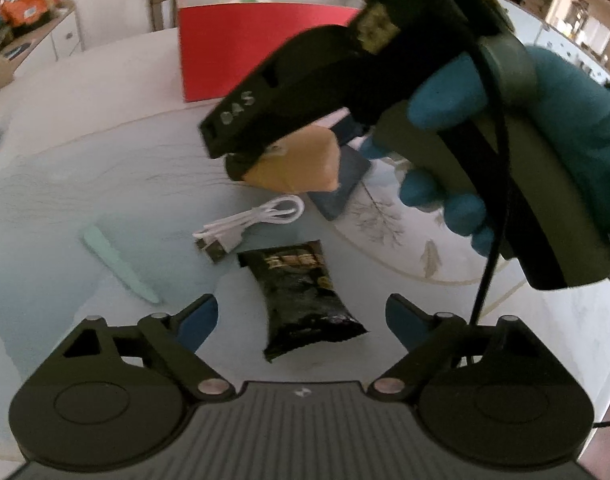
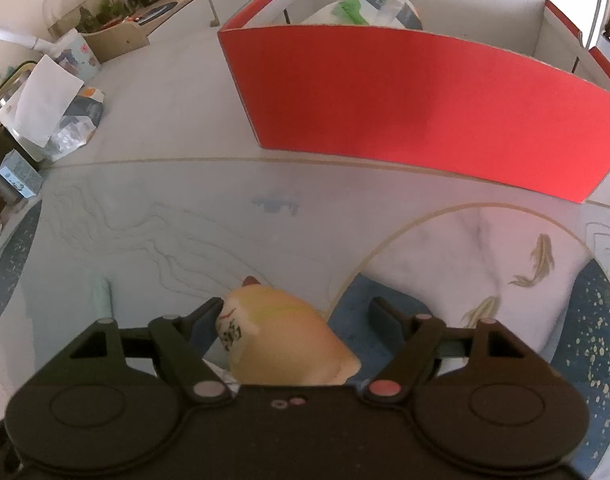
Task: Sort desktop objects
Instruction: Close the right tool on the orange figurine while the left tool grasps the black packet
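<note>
Both wrist cameras look steeply down, close over the counter (image 1: 85, 184). They share the red box (image 1: 257, 52) at 12 o'clock and the yellow packet (image 2: 285, 344).

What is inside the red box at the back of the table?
In the red box, a white plastic bag with green and blue print shows above the front wall. The wall hides the floor of the box and anything lower.
</note>
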The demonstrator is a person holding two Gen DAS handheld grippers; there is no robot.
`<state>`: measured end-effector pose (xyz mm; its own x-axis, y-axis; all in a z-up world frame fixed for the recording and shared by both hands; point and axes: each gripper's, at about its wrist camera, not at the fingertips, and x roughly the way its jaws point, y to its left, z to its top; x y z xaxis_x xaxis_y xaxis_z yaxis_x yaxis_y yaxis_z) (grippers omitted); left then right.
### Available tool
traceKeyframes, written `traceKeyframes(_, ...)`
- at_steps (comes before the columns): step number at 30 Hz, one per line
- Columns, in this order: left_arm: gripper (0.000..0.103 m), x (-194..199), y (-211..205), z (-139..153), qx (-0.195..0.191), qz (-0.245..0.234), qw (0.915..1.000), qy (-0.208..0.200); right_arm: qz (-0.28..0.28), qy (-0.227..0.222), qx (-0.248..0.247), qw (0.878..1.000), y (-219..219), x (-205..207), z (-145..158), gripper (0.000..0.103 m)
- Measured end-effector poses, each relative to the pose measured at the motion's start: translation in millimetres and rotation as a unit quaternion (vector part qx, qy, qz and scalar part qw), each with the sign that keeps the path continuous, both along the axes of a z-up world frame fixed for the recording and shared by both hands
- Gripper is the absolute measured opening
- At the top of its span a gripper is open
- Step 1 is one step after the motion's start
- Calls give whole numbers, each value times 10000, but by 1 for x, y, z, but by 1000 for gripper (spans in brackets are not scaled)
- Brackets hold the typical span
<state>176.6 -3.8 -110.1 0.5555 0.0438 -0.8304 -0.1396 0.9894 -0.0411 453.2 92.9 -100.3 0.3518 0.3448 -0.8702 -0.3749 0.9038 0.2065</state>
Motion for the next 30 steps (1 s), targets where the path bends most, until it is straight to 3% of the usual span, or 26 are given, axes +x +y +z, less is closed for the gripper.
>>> traceKeyframes(3, 86, 3, -5, -3, 105, -15, 9999, 20, 17, -10, 40, 10000, -3, -2, 1, 79)
traceKeyframes(7, 66, 8, -6, -6, 223, 82, 9997, 108, 6, 14, 127, 9999, -7, -2, 2, 77)
traceKeyframes(14, 46, 9, 0, -4, 288, 268, 9992, 81, -65, 63, 307, 9995, -14, -2, 5, 75)
traceKeyframes(25, 39, 10, 6, -2, 196, 417, 9989, 90, -28, -38, 499, 9987, -23, 1, 15, 73)
traceKeyframes(30, 39, 11, 6, -2, 199, 426, 9989, 90, 341, 60, 610, 9975, -20, 2, 16, 75)
